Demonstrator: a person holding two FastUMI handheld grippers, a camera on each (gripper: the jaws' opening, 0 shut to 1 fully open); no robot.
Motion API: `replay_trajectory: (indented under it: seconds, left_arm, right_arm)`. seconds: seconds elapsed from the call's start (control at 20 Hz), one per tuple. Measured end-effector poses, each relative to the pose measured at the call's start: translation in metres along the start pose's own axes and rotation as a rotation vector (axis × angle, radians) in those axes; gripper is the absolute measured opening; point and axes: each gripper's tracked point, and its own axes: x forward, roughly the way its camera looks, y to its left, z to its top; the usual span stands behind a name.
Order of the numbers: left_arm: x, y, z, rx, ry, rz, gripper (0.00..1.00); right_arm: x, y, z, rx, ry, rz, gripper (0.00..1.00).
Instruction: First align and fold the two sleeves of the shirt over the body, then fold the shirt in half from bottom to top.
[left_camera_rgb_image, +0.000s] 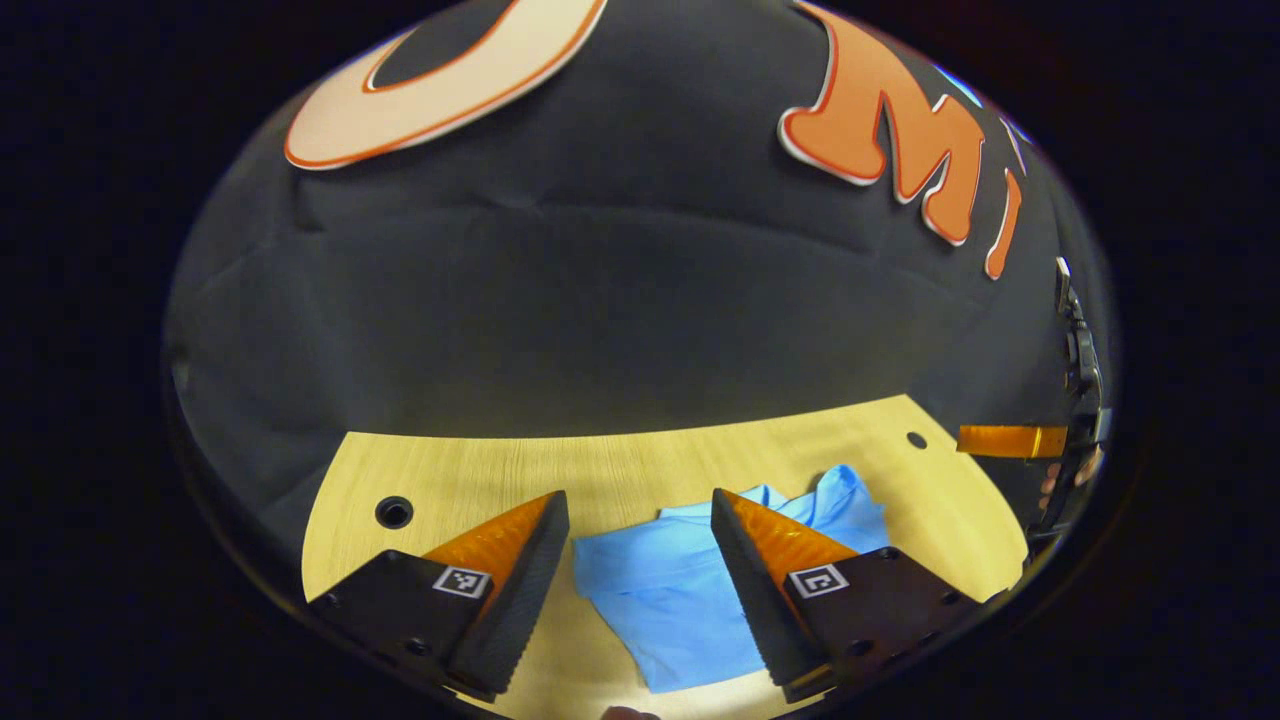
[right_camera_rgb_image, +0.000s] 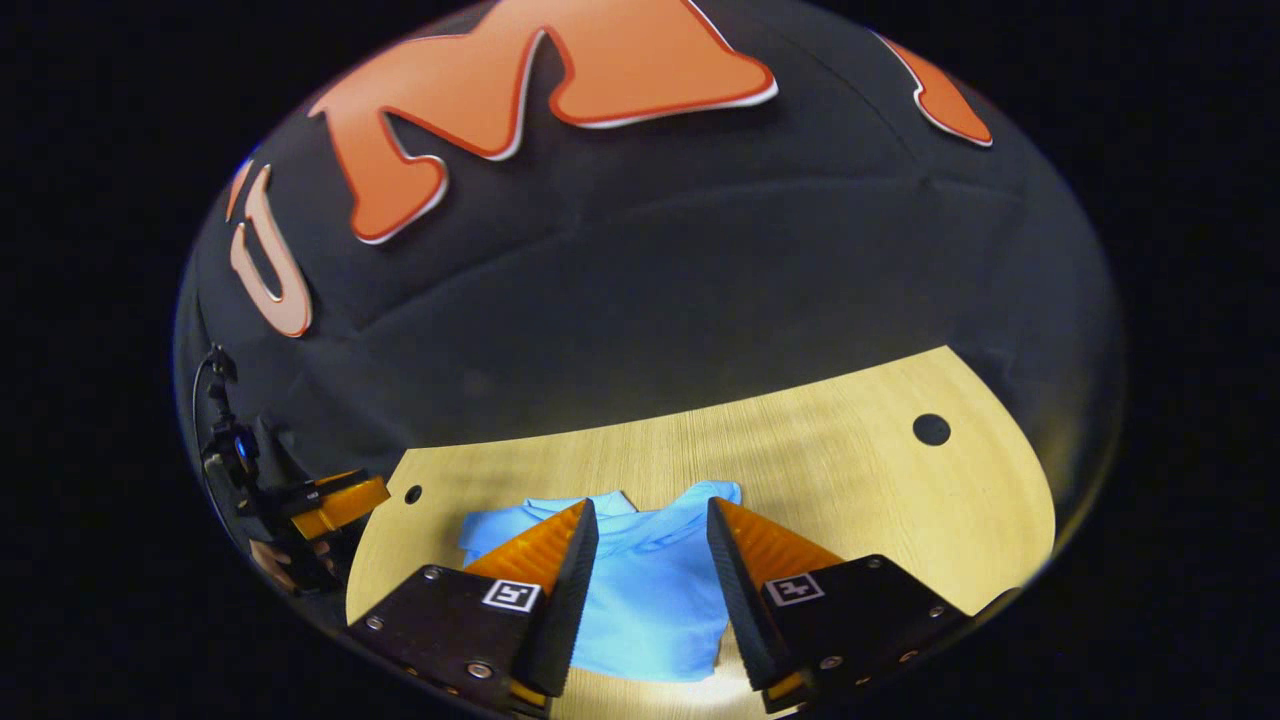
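In the left gripper view, the left gripper (left_camera_rgb_image: 640, 510) hangs above a light wooden bench (left_camera_rgb_image: 640, 465) with its jaws spread wide and nothing between them. A round hole (left_camera_rgb_image: 393, 512) sits in the bench at the left. Beyond the jaws lies a light blue polo shirt (left_camera_rgb_image: 665, 600), already folded into a compact bundle, its collar (left_camera_rgb_image: 835, 490) toward the far right. At the far right edge, off the bench, the other gripper (left_camera_rgb_image: 1010, 441) shows with fingers of the hand (left_camera_rgb_image: 1055, 480) holding it.

In the right gripper view, the left gripper (right_camera_rgb_image: 340, 505) appears at the far left beside the bench edge (right_camera_rgb_image: 850, 470). The right gripper (right_camera_rgb_image: 652, 515) hovers over the folded shirt (right_camera_rgb_image: 650, 600), jaws spread and empty. The shirt lies flat near the bench's front middle.
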Motion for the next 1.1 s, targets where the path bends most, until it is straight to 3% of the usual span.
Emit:
replay_trajectory:
  seconds: [0.05,0.1,0.25,0.45,0.75,1.0,1.1]
  left_arm:
    - [-0.016,-0.001,0.003,0.021,-0.016,0.018,0.96]
    - [-0.030,-0.005,0.008,0.046,-0.035,0.036,0.96]
    - [-0.080,-0.034,0.019,0.092,-0.117,0.046,0.97]
    - [-0.149,-0.070,0.019,0.123,-0.238,0.050,0.98]
    - [-0.250,-0.104,-0.020,0.127,-0.337,0.089,0.97]
    - [-0.316,-0.118,-0.030,0.124,-0.436,0.137,0.98]
    - [-0.332,-0.130,-0.033,0.102,-0.470,0.119,0.97]
  right_arm:
    - [-0.014,0.003,0.003,-0.015,-0.020,0.001,0.62]
    - [-0.028,0.007,0.005,-0.029,-0.038,0.000,0.75]
    - [-0.077,0.017,0.007,-0.072,-0.101,0.012,0.83]
    - [-0.136,0.036,-0.012,-0.087,-0.149,0.043,0.84]
    - [-0.224,0.034,-0.048,-0.191,-0.251,-0.027,0.84]
    - [-0.264,0.037,-0.085,-0.237,-0.212,-0.001,0.87]
    - [-0.281,0.042,-0.087,-0.227,-0.227,0.015,0.87]
